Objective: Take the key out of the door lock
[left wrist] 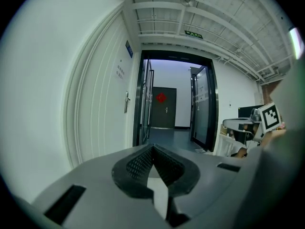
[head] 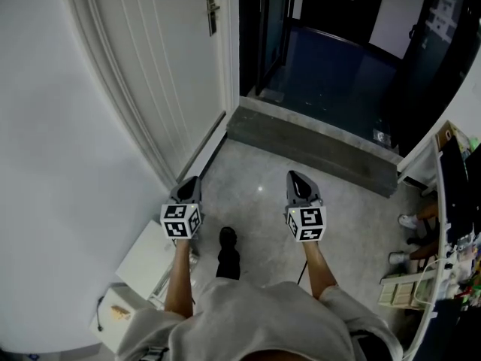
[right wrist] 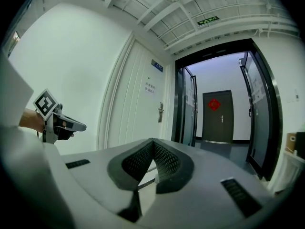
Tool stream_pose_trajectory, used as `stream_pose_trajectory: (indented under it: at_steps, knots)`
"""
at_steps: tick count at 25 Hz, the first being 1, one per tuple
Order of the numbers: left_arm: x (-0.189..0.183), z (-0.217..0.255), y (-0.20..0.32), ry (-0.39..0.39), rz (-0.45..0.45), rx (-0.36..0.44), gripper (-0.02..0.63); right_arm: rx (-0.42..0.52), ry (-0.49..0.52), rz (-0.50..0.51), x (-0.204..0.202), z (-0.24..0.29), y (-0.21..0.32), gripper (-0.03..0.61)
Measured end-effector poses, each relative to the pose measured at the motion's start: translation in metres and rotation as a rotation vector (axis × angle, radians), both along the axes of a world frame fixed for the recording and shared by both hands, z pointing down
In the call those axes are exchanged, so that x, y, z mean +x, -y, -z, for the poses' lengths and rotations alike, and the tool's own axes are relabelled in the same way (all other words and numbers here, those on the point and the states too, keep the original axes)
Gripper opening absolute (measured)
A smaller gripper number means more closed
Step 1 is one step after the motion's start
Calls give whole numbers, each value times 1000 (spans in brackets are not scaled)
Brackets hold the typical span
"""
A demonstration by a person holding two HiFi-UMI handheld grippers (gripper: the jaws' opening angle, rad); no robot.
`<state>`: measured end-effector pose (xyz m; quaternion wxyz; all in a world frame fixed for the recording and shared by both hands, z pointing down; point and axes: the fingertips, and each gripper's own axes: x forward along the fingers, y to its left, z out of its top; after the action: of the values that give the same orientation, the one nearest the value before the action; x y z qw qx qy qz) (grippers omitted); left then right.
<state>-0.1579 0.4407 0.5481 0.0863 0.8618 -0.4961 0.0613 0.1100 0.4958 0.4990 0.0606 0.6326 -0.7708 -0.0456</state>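
The white door stands on the left, and its metal handle and lock plate sit far ahead near the top of the head view. The same plate is small in the left gripper view and the plate is small in the right gripper view. A key is too small to make out. My left gripper is shut and holds nothing, its pads meeting at the tip. My right gripper is also shut and holds nothing. Both point forward, well short of the door.
A grey stone threshold crosses the floor ahead, with a dark corridor and glass doors behind it. A white box lies at my lower left. Cluttered shelves line the right. My shoe is on the floor between the grippers.
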Motion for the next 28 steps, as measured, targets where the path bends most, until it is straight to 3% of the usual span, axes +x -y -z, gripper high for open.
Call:
stream_pose_trajectory:
  at_steps: [21, 28]
  knots:
    - [-14, 43, 353, -13, -68, 30, 18, 20, -25, -12, -37, 41, 345, 23]
    - [-14, 36, 424, -14, -87, 20, 18, 0, -28, -21, -46, 31, 409, 23]
